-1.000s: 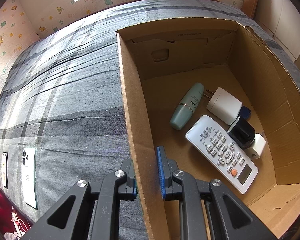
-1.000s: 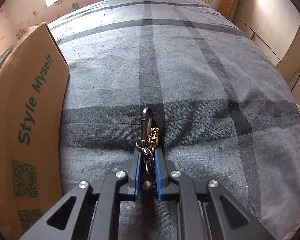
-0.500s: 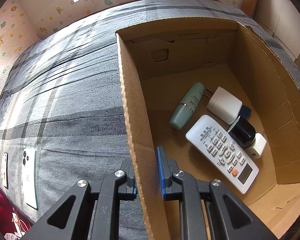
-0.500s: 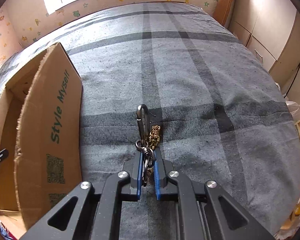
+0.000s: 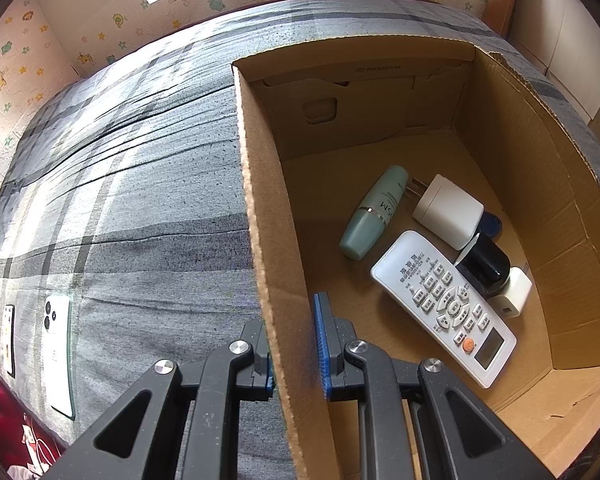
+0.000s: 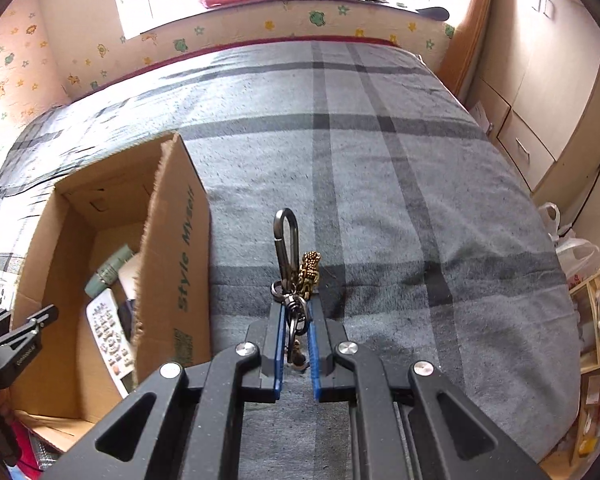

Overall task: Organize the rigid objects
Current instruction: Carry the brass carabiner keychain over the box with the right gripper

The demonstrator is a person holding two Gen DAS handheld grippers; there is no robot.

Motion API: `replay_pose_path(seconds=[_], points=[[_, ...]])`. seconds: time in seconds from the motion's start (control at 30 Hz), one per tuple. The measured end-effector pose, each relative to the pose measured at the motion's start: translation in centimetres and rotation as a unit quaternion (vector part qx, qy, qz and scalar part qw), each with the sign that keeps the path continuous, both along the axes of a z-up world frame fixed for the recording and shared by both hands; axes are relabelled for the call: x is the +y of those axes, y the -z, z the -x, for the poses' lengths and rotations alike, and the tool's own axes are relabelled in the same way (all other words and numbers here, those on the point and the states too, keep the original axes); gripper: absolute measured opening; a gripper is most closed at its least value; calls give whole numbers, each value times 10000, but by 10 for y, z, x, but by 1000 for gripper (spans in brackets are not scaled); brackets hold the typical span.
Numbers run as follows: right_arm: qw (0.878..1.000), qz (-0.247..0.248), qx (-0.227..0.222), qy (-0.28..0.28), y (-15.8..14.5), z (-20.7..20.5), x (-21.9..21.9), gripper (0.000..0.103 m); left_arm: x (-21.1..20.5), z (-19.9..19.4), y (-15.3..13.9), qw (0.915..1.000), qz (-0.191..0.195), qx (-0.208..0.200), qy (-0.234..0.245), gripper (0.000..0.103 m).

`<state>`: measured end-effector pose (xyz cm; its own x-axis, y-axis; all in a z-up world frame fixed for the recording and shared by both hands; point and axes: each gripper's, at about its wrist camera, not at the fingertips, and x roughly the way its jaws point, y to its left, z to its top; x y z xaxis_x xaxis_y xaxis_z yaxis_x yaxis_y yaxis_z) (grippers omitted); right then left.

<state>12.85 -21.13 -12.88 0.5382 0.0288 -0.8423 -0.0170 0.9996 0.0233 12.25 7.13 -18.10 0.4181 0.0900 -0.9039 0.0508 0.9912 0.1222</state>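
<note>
Now, target direction: the cardboard box (image 6: 172, 280) lies to the left of my right gripper (image 6: 296, 344), its open top well below the keychain (image 6: 296, 276) I carry.
Right gripper: pads pressed onto the keychain's rings; carabiner and brass charm stick out forward along the fingers, long axis pointing away from me.
Left gripper (image 5: 296, 344): it straddles the box's left wall, one pad outside, one inside; I cannot tell if it truly pinches the cardboard.
Nearer hand: the right, since it holds the thing.
Obstacle: the box's tall right wall, printed "Style Myself", stands between keychain and interior.
Inside: remote control (image 5: 444, 304), green bottle (image 5: 374, 212), white plug adapter (image 5: 448, 212), black jar (image 5: 484, 264), small white charger (image 5: 514, 292).
Free floor, I judge: the far part near the back wall.
Elsewhere: white phone (image 5: 58, 352) on the grey plaid bedspread (image 6: 380, 168).
</note>
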Motion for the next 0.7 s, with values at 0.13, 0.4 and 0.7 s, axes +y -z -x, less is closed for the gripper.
replay_pose_path(seconds=[0.13, 0.4, 0.7], points=[[9997, 9, -192, -156, -21, 0, 12, 9, 1, 0, 0, 10000, 7, 1, -3, 17], [9965, -35, -608, -567, -65, 0, 43, 9, 1, 0, 0, 10000, 14, 1, -7, 17], [9912, -141, -740, -1086, -82, -1, 87, 9, 1, 0, 0, 10000, 11, 3, -6, 17]])
